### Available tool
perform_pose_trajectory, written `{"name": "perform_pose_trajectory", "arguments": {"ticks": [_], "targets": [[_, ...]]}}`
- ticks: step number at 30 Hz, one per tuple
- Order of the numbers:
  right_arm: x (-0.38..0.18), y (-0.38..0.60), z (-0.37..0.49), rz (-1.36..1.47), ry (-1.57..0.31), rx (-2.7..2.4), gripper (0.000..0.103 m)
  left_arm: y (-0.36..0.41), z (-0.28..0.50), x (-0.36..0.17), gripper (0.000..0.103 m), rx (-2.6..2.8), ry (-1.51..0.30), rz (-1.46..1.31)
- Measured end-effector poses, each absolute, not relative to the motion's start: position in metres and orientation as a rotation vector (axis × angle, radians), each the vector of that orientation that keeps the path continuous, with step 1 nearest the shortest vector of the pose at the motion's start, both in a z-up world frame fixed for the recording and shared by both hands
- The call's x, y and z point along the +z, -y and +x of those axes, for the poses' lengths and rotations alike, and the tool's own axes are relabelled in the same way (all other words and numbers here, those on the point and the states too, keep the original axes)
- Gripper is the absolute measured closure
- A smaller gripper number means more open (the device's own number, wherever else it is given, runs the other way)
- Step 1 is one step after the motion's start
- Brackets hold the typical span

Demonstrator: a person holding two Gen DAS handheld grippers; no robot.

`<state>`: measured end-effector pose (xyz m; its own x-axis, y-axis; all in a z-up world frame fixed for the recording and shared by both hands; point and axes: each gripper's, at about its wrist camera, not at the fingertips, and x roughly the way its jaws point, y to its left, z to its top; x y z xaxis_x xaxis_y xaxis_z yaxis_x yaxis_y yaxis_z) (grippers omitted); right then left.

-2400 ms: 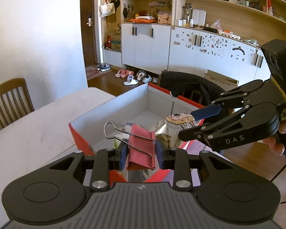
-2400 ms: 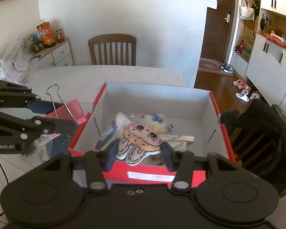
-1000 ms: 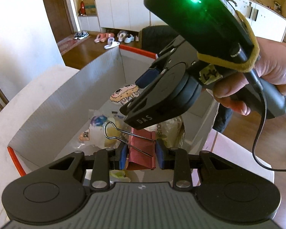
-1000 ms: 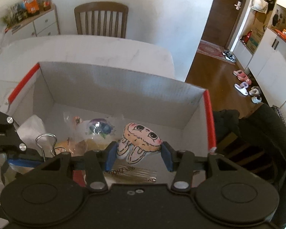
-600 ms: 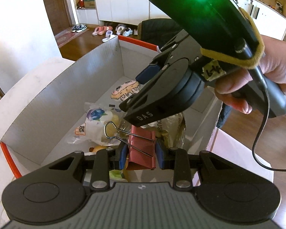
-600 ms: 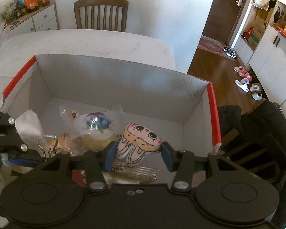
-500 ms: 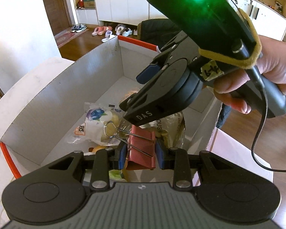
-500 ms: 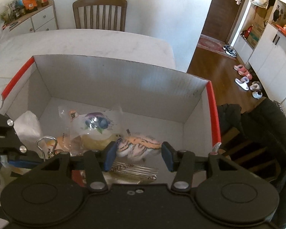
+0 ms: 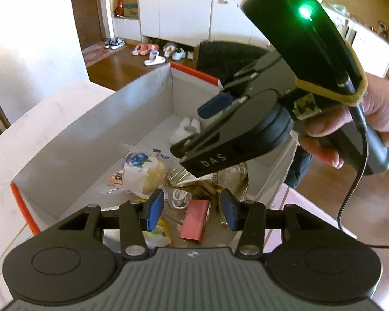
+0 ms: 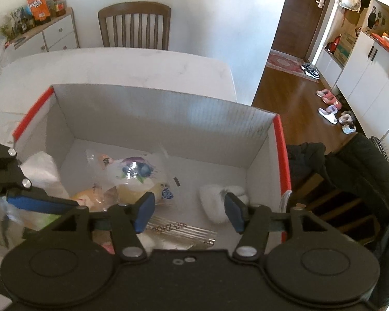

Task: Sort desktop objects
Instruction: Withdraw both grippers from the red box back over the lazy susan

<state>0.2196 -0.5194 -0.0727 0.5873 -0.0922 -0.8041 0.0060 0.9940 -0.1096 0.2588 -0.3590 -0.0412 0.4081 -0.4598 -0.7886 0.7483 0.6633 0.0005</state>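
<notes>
A red-rimmed cardboard box (image 9: pixel 96 119) (image 10: pixel 163 111) stands on the white table. My left gripper (image 9: pixel 192 213) is open above the box, and the pink binder clip (image 9: pixel 194 219) lies in the box just below it. My right gripper (image 10: pixel 189 211) is open over the box; it also shows in the left wrist view (image 9: pixel 194 140). The small plush toy (image 10: pixel 217 202) lies white side up on the box floor near the right wall, and shows in the left wrist view (image 9: pixel 185 129).
Also in the box: a blueberry-print snack bag (image 10: pixel 137 173) (image 9: pixel 140 165), a silver packet (image 10: pixel 179 230), white tissue (image 10: pixel 42 173). A wooden chair (image 10: pixel 134 24) stands behind the table (image 10: pixel 116 64). A dark jacket on a chair (image 10: pixel 350 176) is right of the box.
Both grippers have opened. The binder clip fell from the left gripper into the box. The plush toy fell from the right gripper onto the box floor.
</notes>
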Motion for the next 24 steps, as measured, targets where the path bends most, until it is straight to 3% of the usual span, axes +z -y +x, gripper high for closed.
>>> {"name": "perform_pose_trajectory", "arguments": {"ticks": [24], "targets": [[0.003, 0.483, 0.151, 0.000, -0.778, -0.005, 0.040, 0.293, 0.205, 0.014, 0.057, -0.695, -0.698, 0.223]]}}
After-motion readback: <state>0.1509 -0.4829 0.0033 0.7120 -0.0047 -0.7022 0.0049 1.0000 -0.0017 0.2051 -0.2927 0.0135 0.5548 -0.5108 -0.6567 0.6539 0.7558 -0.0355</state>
